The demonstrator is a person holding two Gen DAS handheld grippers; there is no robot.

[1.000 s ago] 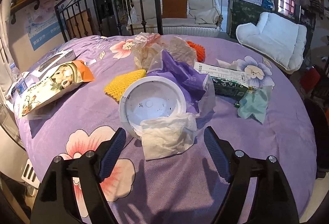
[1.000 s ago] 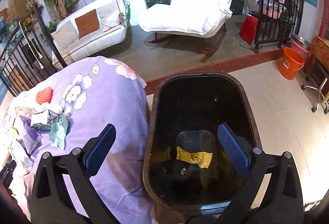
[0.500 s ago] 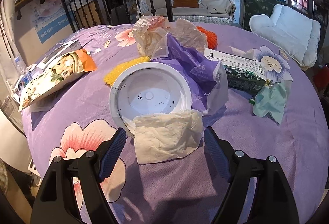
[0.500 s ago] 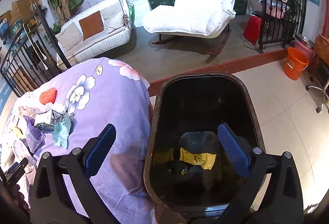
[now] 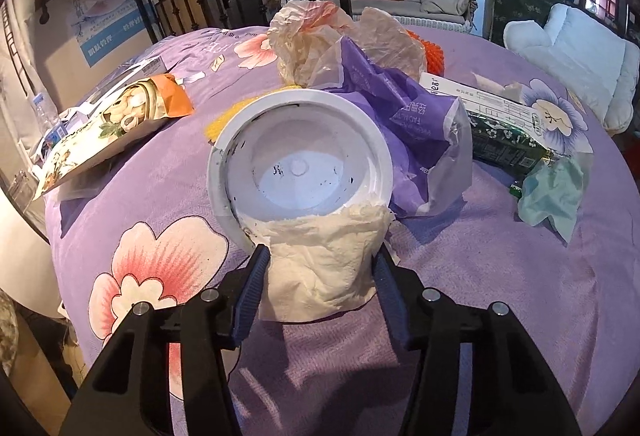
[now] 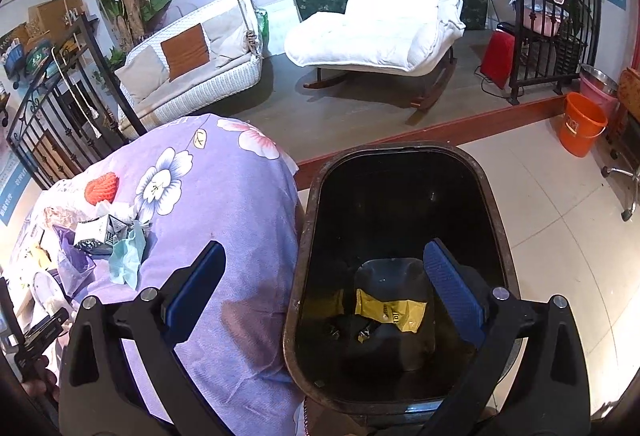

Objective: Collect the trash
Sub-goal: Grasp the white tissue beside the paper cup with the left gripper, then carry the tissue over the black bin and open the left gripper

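A crumpled cream tissue [image 5: 320, 268] hangs over the near rim of a white plastic bowl [image 5: 296, 171] on the purple flowered table [image 5: 500, 276]. My left gripper [image 5: 320, 268] straddles the tissue, both blue pads touching its sides, the jaws still fairly wide. My right gripper [image 6: 324, 276] is open and empty above the dark trash bin [image 6: 400, 203], which holds a yellow wrapper [image 6: 392, 310]. Behind the bowl lie a purple plastic bag [image 5: 404, 115], crumpled wrappers [image 5: 312, 31], a teal tissue [image 5: 554, 191] and a snack bag [image 5: 108, 123].
A dark green box with a white label [image 5: 500, 123], yellow foam net [image 5: 218, 123] and orange foam net [image 5: 434, 53] lie on the table. The bin stands on the tiled floor beside the table's edge [image 6: 288, 236]. An orange bucket [image 6: 582, 123] stands further off.
My left gripper has moved forward and down and narrowed around the tissue at the bowl's rim. My right gripper stays open over the bin, almost still.
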